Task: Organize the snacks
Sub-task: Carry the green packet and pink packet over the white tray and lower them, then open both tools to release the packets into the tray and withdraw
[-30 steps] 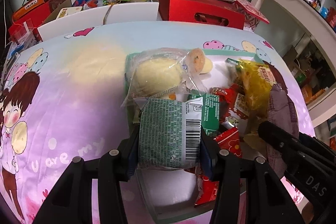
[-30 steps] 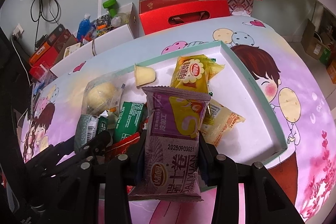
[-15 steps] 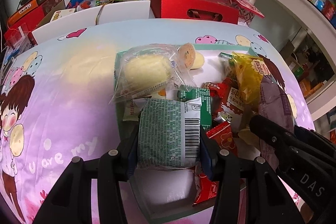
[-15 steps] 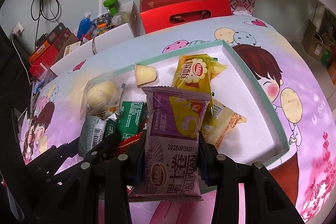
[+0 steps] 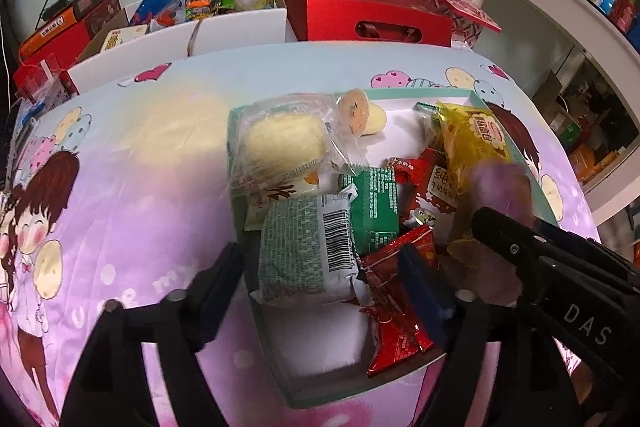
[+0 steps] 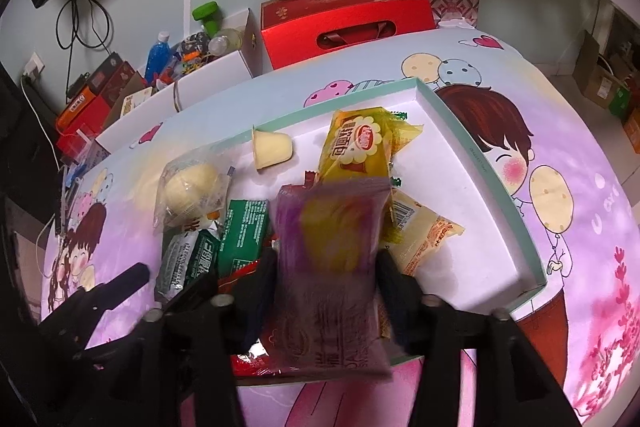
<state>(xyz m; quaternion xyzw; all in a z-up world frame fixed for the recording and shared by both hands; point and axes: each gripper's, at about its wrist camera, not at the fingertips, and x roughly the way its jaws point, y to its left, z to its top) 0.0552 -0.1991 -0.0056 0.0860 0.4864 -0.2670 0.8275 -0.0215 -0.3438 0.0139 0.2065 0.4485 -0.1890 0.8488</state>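
Cartoon-print tablecloth (image 5: 120, 211) covers the table, with a shallow teal-rimmed tray (image 6: 480, 163) of snacks sitting on it. Left gripper (image 5: 320, 279) has just spread wide, so the green-and-white packet (image 5: 308, 251) it was pinching a second ago now lies loose in the tray between the fingers. Right gripper (image 6: 326, 291) has been opening too, and the purple packet (image 6: 332, 267) is a blur between its parted jaws.

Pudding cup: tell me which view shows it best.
The right wrist view: the pudding cup lies on its side in the open on the tray, nothing covering it. In the left wrist view the clear bun bag partly overlaps it.
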